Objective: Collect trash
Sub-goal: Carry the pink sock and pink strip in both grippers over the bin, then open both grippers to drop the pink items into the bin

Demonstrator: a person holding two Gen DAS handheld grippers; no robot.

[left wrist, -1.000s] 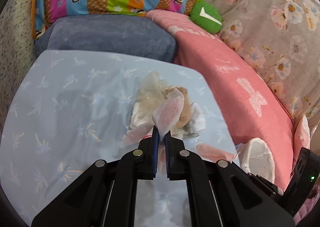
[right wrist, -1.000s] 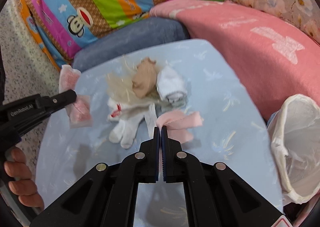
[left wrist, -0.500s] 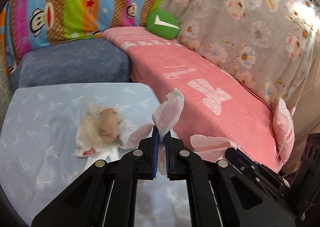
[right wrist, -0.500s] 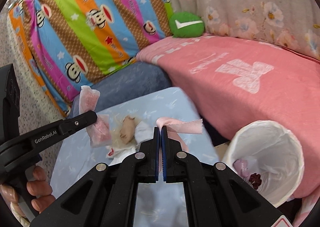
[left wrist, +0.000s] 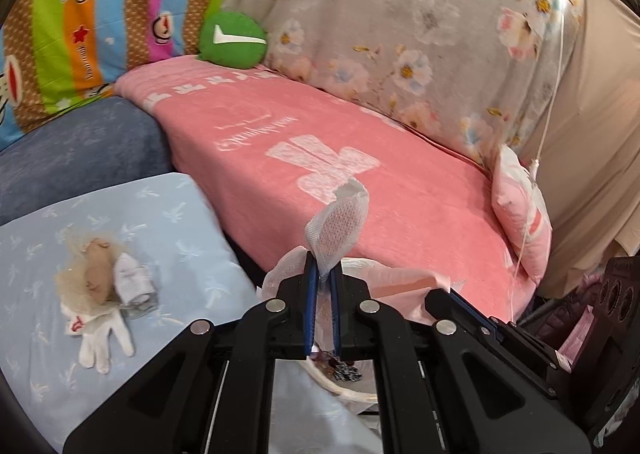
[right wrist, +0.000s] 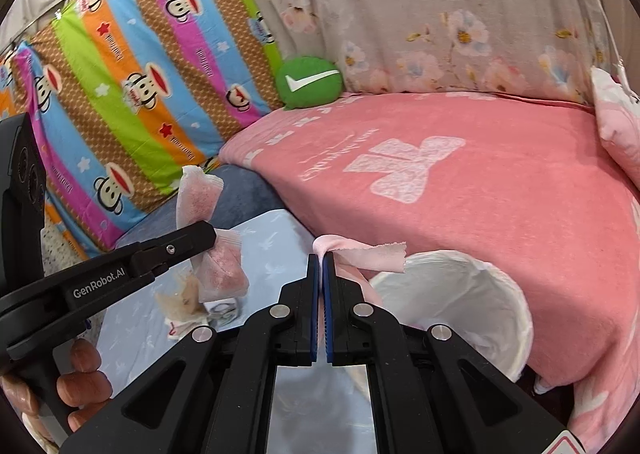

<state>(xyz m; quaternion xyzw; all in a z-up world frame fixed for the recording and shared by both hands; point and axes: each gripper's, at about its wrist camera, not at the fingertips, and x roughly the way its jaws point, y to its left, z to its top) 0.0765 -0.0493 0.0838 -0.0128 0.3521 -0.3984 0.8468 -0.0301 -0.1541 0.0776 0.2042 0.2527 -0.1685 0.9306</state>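
The left gripper (left wrist: 323, 274) has its blue-padded fingers (left wrist: 310, 294) clamped on a crumpled white mesh wrapper with a pinkish inside (left wrist: 340, 226), which sticks up above the tips. In the right wrist view the same wrapper (right wrist: 208, 250) hangs on both sides of the left gripper's black tip (right wrist: 200, 236), over the pale blue patterned bed sheet (right wrist: 132, 334).

The right gripper (right wrist: 320, 258) is closed on a thin pink strip of tissue (right wrist: 368, 252), whose loose end trails to the right, over the rim of the white plastic-lined trash bin (right wrist: 472, 294). The bin stands just beside the pink blanket with a white bow print (right wrist: 460, 182), at the edge of the blue sheet.

On the sheet, well apart from both grippers, lies a small heap: a beige stocking on a tuft of cream netting (left wrist: 92, 274), a rolled white sock (left wrist: 132, 282) touching it, and a white glove (left wrist: 104, 338) below.

A round green cushion with a white tick (left wrist: 234, 39) rests on the far end of the blanket. A person's hand (right wrist: 80, 378) grips the left gripper's handle.
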